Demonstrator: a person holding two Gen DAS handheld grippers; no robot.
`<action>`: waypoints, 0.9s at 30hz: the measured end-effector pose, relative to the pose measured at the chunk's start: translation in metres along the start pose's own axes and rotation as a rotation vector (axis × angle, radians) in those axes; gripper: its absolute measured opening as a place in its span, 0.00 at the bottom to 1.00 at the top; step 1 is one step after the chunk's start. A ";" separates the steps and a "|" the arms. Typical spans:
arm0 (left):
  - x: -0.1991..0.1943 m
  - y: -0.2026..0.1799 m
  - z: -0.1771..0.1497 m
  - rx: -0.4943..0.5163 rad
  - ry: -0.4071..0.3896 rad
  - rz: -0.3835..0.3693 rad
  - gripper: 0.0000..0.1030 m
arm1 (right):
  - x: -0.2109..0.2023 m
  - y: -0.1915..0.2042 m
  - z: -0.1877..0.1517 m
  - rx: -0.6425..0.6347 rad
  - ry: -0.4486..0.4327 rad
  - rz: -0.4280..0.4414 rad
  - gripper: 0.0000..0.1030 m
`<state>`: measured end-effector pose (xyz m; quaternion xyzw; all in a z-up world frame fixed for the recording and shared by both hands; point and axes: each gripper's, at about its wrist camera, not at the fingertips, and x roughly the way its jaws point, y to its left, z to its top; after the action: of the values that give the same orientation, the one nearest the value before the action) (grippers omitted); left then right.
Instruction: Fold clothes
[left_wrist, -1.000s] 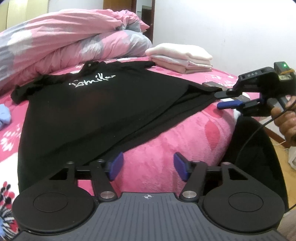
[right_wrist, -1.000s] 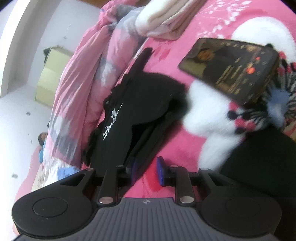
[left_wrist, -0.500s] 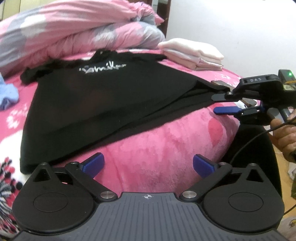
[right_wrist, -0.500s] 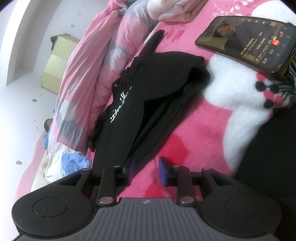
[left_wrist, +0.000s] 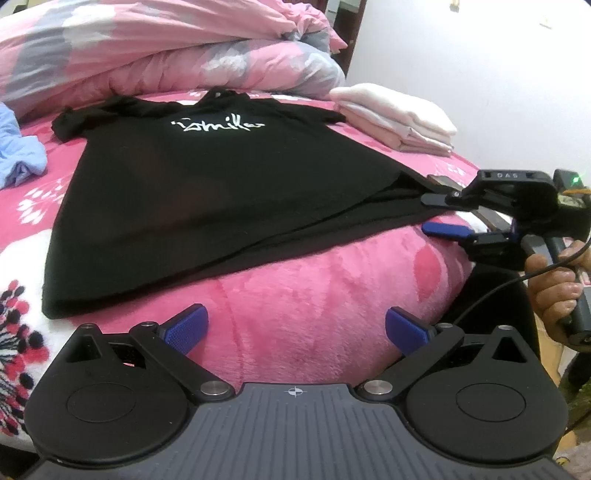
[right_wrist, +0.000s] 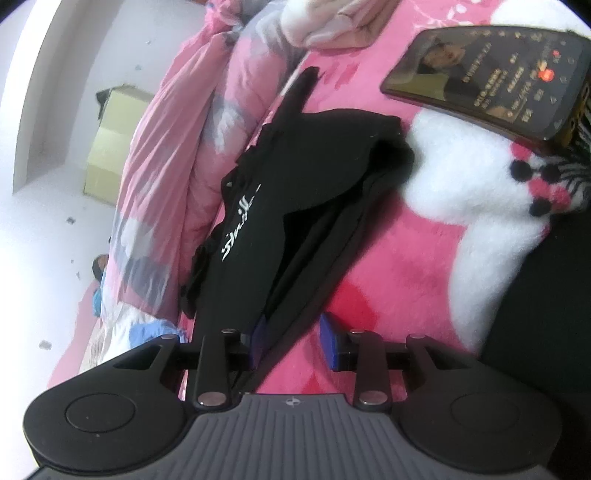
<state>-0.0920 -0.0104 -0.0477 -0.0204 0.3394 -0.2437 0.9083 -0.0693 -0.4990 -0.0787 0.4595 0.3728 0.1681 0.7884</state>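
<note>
Currently black tee spread flat on bed, unfolded; left gripper jaws wide apart, empty; right gripper jaws apart, straddling hem corner; folded stack beside.

Bed covered by pink plush blanket. Rolled pink-and-grey duvet at far side. White wall behind. Pale yellow cabinet against wall. Dark wooden door frame.

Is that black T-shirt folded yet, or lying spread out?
Spread out. The black T-shirt lies flat on the pink bed, print up, both sleeves out; only its hem corner is lifted.
</note>
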 end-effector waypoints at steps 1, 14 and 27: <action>-0.001 0.002 0.000 -0.007 -0.005 0.003 1.00 | 0.001 0.000 0.000 0.008 -0.001 -0.001 0.34; -0.006 0.003 0.005 0.119 -0.114 0.138 0.95 | 0.024 0.005 -0.004 0.045 0.060 0.031 0.34; 0.013 0.002 0.011 0.204 -0.121 0.133 0.53 | 0.029 0.001 -0.003 0.110 0.082 0.040 0.26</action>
<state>-0.0757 -0.0163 -0.0474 0.0801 0.2582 -0.2145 0.9386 -0.0520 -0.4788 -0.0920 0.5024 0.4041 0.1819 0.7425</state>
